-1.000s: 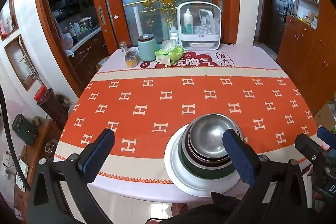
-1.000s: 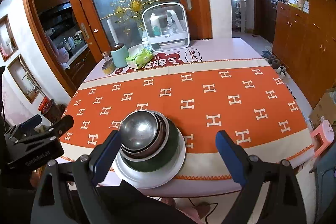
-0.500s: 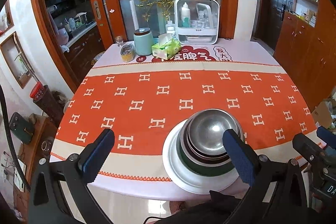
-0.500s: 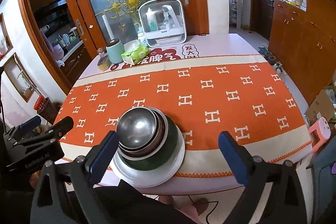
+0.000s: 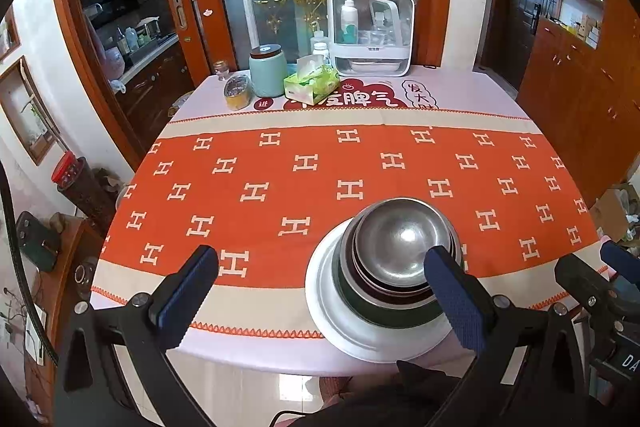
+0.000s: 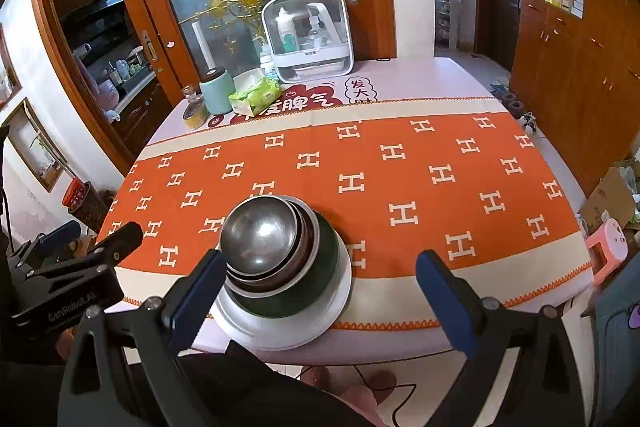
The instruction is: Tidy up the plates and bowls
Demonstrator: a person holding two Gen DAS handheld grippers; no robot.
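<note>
- Now, in the left wrist view, the left gripper (image 5: pixel 320 291) hangs over the near edge of the table (image 5: pixel 460 87) with its jaws spread wide and nothing between them. Compared with a second ago, the far end of the table sits lower in the frame and more of the near edge shows, so the gripper has drawn back and up a little.
- The stack of bowls (image 5: pixel 400 259) is nested on the white plate (image 5: pixel 332 307) at the near edge, right of centre, unmoved on the orange cloth (image 5: pixel 280 187).
- In the right wrist view, the right gripper (image 6: pixel 320 291) is likewise released and empty, and has also backed off slightly; the stack lies near its left finger, not touching as far as I can tell.
- The green tissue box (image 6: pixel 256 95) and the teal canister (image 6: pixel 216 91) stay at the far left.
- Judging by this, the stacking looks finished and both grippers are retreating, not setting up a new grasp.
</note>
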